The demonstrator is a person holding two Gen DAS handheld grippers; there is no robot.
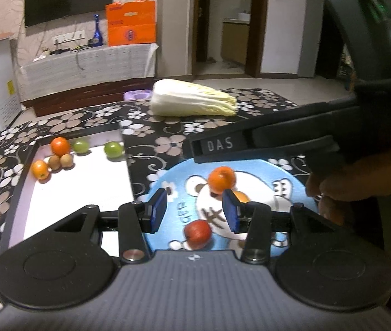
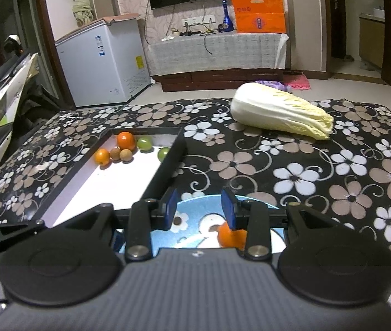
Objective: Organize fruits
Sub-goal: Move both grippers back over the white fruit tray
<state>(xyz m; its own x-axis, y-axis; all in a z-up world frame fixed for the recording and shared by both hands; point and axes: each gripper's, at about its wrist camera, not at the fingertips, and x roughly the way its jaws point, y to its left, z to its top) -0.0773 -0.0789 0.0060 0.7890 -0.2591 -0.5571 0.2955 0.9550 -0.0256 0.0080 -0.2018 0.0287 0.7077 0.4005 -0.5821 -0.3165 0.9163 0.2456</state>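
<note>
Both tongs gape empty over the blue plate (image 1: 168,176): left tongs (image 1: 194,211) above the red fruit (image 1: 197,234), right tongs (image 2: 200,209) left of an orange (image 2: 227,237).

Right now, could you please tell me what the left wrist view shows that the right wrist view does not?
Only the left wrist view shows the red fruit on the blue plate, the right claw reaching over that plate from the right, and the hand holding it. Only the right wrist view shows the white chest freezer in full and the pink mat. Both show the tray of fruit, the cabbage and the orange box.
</note>
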